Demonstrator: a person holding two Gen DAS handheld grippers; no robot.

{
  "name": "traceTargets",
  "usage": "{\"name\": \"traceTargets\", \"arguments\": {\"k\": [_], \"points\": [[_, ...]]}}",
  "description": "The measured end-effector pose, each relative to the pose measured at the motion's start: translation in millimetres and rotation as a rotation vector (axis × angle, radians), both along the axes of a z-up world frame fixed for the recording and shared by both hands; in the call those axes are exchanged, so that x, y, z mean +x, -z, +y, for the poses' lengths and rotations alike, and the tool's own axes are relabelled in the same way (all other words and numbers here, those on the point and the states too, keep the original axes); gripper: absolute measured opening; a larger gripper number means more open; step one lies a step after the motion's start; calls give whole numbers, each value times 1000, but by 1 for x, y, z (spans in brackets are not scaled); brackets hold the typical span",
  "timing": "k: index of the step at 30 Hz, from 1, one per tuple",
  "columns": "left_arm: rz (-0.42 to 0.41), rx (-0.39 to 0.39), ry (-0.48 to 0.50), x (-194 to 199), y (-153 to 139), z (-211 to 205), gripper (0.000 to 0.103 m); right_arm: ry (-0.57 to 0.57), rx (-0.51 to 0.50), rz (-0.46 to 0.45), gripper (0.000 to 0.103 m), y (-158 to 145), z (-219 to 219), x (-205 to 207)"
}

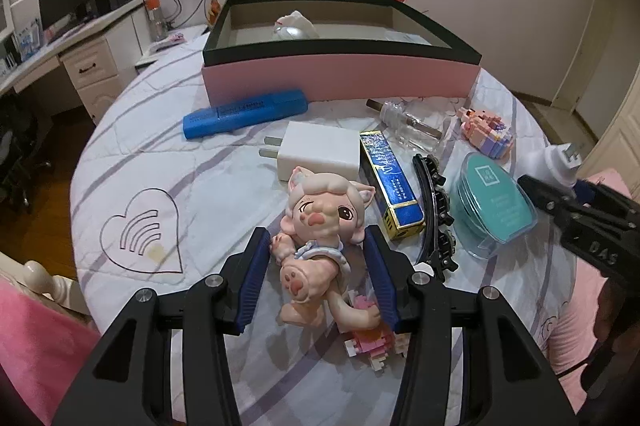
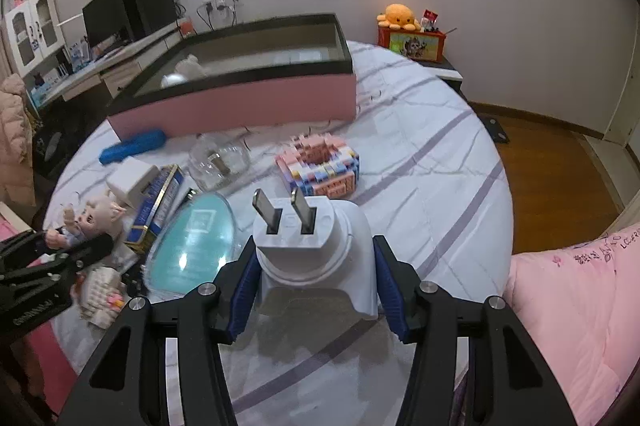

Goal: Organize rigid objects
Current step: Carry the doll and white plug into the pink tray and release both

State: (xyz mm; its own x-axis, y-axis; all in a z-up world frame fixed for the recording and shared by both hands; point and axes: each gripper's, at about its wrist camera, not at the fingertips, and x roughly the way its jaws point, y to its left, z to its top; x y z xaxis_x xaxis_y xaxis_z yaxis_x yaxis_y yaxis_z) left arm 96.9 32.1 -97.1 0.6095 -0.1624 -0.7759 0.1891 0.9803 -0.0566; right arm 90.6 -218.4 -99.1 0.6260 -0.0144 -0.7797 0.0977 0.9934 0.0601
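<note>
pinched between the blue pads of the left gripper (image 1: pixel 316 274), a pink pig-eared doll figure (image 1: pixel 320 226) lies on the striped bed sheet (image 1: pixel 160 129), over a small pink brick model (image 1: pixel 372 342). right gripper (image 2: pixel 316 286) is clamped on a white plug adapter (image 2: pixel 312 246), prongs pointing away. beyond them sit a teal oval case (image 1: pixel 492 205), a blue carton (image 1: pixel 392 185), a white charger (image 1: pixel 320 149) and the pink box (image 1: pixel 340 77) with a black rim.

A dark monitor (image 2: pixel 106 19) on a white desk (image 1: pixel 86 63); an orange plush (image 2: pixel 398 15), perhaps an octopus, beside the wall.
</note>
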Motion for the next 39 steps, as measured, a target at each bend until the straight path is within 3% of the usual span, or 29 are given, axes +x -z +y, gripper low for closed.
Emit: {"name": "traceTargets", "arguments": {"k": [9, 19, 26, 31, 39], "points": [[-78, 8, -42, -7, -32, 12, 49, 2, -26, -112, 54, -43, 2, -10], [-310, 62, -100, -28, -106, 21, 49, -24, -49, -316, 55, -110, 8, -33], [-416, 57, -93, -45, -136, 19, 49, -35, -65, -441, 55, -141, 13, -57], [-450, 59, -87, -56, -141, 15, 49, -36, -71, -467, 55, -145, 14, -63], [-437, 67, -81, -51, -138, 10, 49, -32, -60, -445, 55, -141, 10, -58]]}}
